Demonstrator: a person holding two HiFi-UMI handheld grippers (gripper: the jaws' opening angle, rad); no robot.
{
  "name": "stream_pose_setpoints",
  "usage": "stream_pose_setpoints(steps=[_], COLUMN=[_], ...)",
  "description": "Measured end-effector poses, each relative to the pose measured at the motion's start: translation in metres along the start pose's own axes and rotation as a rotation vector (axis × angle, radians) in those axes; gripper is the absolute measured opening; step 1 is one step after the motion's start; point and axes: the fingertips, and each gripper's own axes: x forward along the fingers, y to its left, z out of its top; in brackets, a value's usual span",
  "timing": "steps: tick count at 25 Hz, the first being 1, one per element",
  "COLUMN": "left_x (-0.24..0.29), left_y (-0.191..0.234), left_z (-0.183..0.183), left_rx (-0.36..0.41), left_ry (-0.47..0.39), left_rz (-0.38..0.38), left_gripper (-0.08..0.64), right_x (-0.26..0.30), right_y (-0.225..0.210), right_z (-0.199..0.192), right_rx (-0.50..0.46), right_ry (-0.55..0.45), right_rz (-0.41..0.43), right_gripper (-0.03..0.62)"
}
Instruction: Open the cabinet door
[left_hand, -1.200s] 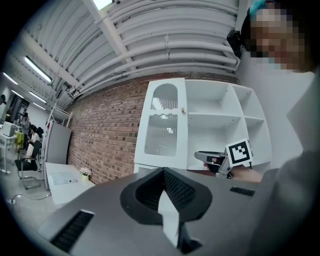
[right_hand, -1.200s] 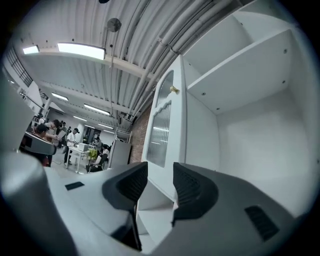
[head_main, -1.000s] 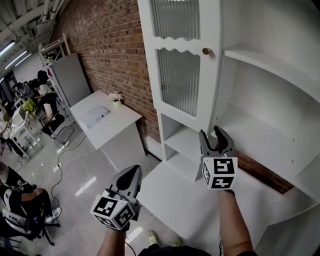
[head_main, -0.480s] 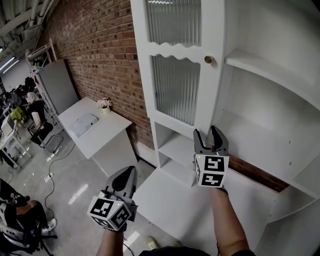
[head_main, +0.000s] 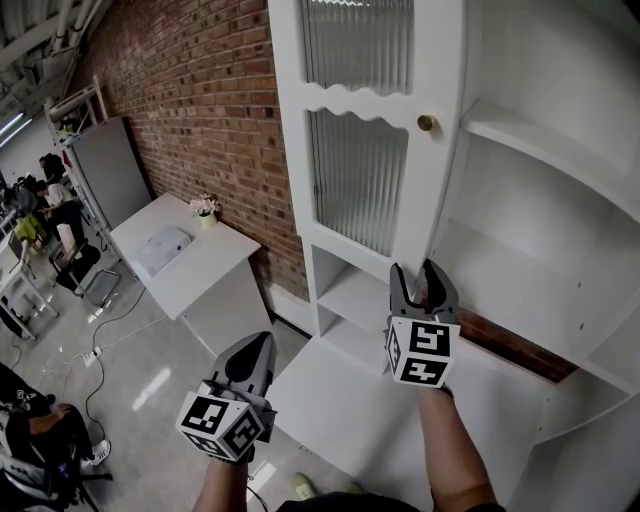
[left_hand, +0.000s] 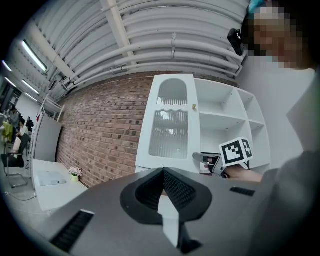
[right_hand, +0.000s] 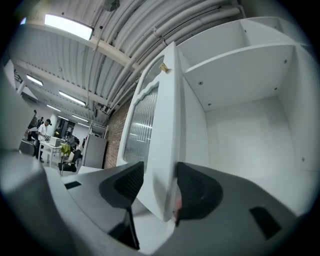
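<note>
Cabinet door: white frame with ribbed glass, on the left column of the cabinet. Its hinged side lies far left by the brick wall. Its free side carries the brass knob and faces right.
Door position: swung out from the cabinet front, with the shelves showing to its right. How far it is open cannot be settled.
Long axis: the free edge runs upright, its lower corner just above the fingers.
Right gripper: level and pointing far, at the lower end of the free edge, well below the knob.
Right fingers: spread wide and straddling the door edge, one pad behind the door and the other on the glass side. They have just been closing on the edge, but no firm squeeze shows.
Left gripper: low and near left, well apart from the door, its fingers closed together on nothing.
Nearer hand: the right, judged the working one.
Coming move: judged a pull toward near left, turning about the left side.
Risk: the edge may slip out of a slack hold.
</note>
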Motion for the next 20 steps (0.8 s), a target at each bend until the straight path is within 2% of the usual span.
stream_pose_setpoints(steps=[5,10,15,20], left_x=[-0.002,0.001,-0.001,-0.003], left_y=[0.000,-0.001,-0.001,-0.003], left_z=[0.000,-0.001,0.001,0.005], left_rx=[-0.006,-0.008,-0.008,-0.004], left_ry=[-0.001,-0.003,-0.008,-0.012], left_rz=[-0.002,-0.013,-0.012,-0.004], left_gripper=[0.006,0.006,0.006,0.006], right_x=[-0.010,-0.020,-0.038,-0.047], right_y=[-0.003,0.003,0.028,0.044], right_z=[0.001,0.005,0.010,0.014], right_rx=[-0.002,0.031,-0.006,-0.058], right_ry=[0.001,-0.024,-0.043,-0.044], right_rz=[0.031,0.098,0.173,0.184], right_gripper=[0.133,0.084,0.074,0.071])
